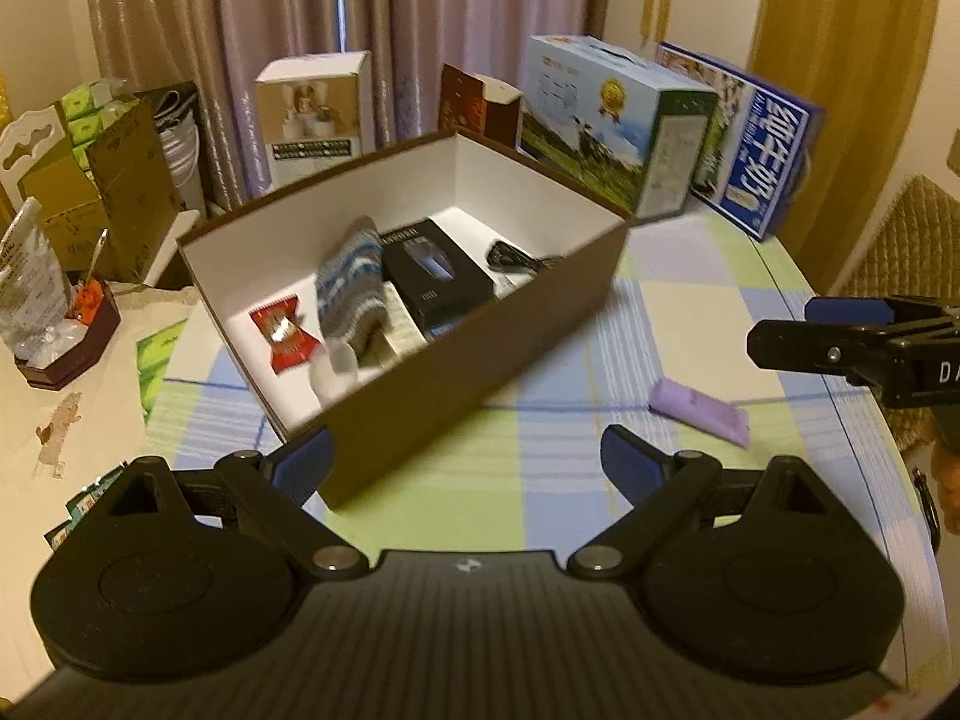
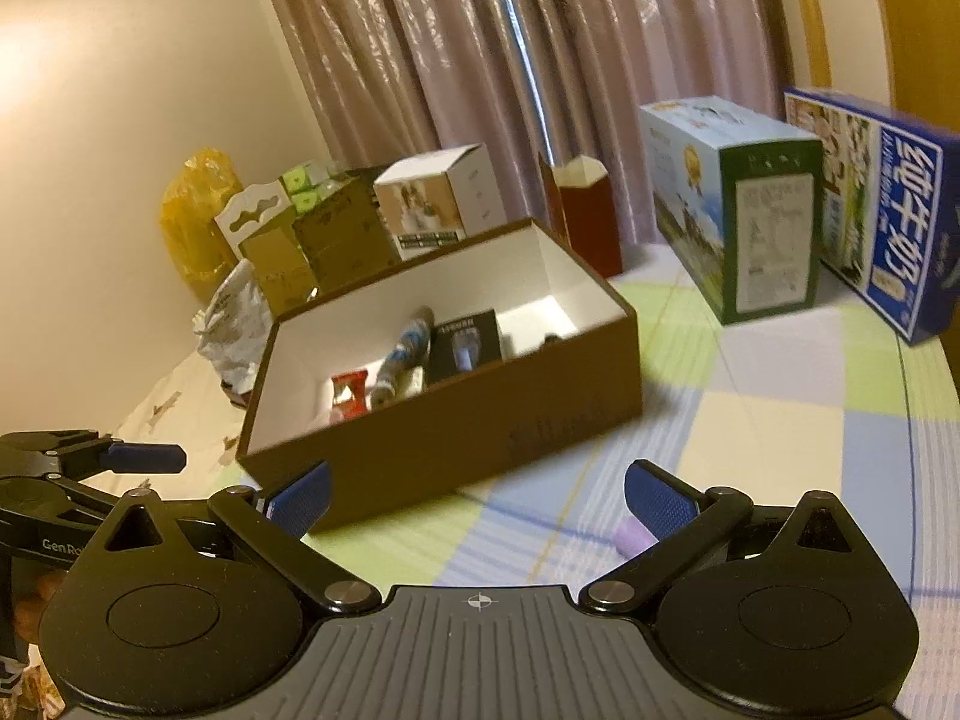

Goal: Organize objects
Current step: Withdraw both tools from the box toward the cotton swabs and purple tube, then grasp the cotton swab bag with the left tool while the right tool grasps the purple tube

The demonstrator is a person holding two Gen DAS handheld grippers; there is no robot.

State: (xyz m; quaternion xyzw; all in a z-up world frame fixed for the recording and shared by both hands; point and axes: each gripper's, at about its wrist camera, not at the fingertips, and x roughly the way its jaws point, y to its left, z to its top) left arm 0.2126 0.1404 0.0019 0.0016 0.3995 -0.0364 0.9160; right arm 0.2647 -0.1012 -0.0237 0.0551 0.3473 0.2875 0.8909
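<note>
left tongs [image 1: 465, 468]: spread wide, empty | right tongs [image 2: 477, 504]: spread wide, empty

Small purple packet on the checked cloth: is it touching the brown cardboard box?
Apart. The left wrist view shows the small purple packet lying flat, with bare tablecloth between it and the brown cardboard box.

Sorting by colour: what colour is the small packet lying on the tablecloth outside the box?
Pale purple packet, clearest in the left wrist view.
</note>
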